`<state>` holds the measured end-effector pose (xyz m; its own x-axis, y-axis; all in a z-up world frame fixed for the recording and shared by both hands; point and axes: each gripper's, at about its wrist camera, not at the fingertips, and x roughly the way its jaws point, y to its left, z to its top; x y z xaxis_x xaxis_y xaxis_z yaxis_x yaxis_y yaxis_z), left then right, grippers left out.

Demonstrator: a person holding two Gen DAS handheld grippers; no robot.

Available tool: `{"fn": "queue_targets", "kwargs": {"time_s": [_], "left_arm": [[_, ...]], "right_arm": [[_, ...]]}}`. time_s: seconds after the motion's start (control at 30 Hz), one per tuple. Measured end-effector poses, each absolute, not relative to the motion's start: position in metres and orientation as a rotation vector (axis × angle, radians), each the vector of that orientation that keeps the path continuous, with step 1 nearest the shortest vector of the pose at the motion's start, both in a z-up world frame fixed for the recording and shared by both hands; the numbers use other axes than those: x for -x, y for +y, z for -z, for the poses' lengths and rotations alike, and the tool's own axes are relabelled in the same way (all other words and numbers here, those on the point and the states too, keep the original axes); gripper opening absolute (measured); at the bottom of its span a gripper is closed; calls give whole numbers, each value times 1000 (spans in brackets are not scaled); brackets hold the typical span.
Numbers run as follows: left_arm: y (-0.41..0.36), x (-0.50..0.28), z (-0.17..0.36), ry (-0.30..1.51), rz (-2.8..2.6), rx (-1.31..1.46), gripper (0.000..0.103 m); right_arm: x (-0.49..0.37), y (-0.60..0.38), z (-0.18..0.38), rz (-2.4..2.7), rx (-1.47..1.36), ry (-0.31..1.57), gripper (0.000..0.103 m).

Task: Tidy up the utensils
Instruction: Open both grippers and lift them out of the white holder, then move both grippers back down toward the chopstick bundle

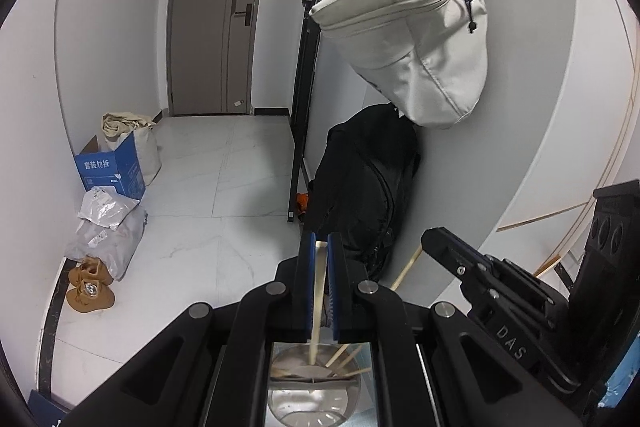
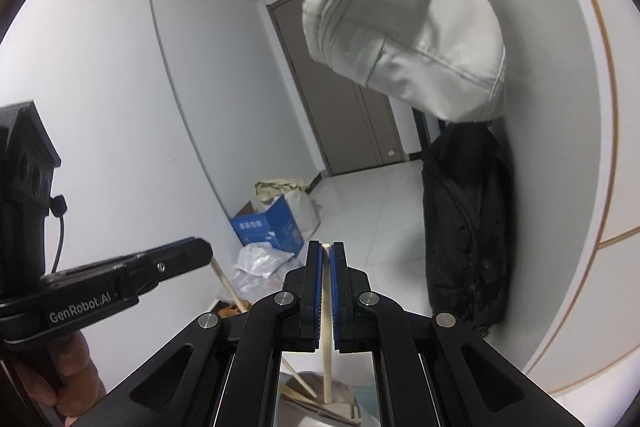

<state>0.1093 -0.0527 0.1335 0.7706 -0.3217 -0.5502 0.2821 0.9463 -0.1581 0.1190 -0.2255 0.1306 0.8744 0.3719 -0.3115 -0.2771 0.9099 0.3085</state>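
My left hand-held gripper is squeezed shut on a thin pale stick that looks like a chopstick, though its flat shine makes me unsure. The stick runs up between the blue pads and its lower end points down toward a shiny metal bowl right under the gripper. More wooden chopsticks lie in that bowl, fanned out against its rim. My right hand-held gripper is shut tight too, and it pinches one wooden chopstick that stands almost straight up between its pads, with the tip just poking out at the top. Below this gripper I see the bowl again, with other sticks leaning in it. In the left view, the right gripper sits close on the right side, and a stick pokes out under it. In the right view, the left gripper sits close on the left side, with a person's hand wrapped around its handle. Straight ahead of both grippers is a hallway with a white tile floor and a brown door far off. A white bag hangs up high to the right of the left gripper, and a black backpack leans on the wall under it. Far to the left I see a blue box, some silver plastic bags and small brown shoes on the floor.
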Motion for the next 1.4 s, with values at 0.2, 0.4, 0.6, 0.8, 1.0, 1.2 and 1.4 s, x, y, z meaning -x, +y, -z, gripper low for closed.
{"fn": "queue_targets", "kwargs": {"time_s": [0.2, 0.4, 0.6, 0.8, 1.0, 1.2, 1.4], "left_arm": [[-56, -119, -113, 617, 333, 48, 2], [-53, -125, -92, 683, 351, 59, 2], [-46, -130, -79, 767, 370, 107, 2], [-42, -133, -72, 851, 397, 137, 30], [-24, -123, -68, 852, 329, 180, 51], [-17, -102, -76, 817, 243, 161, 55], [-12, -80, -80, 779, 202, 149, 57]], "right_arm": [[-132, -225, -112, -339, -252, 397, 3], [-135, -222, -90, -347, -238, 436, 3], [-134, -218, -74, -372, -234, 486, 3], [-138, -211, -60, -431, -243, 586, 6], [-128, -220, -41, -425, -309, 664, 11], [-102, -236, -41, -398, -353, 656, 31], [-75, -240, -51, -385, -378, 630, 45]]}}
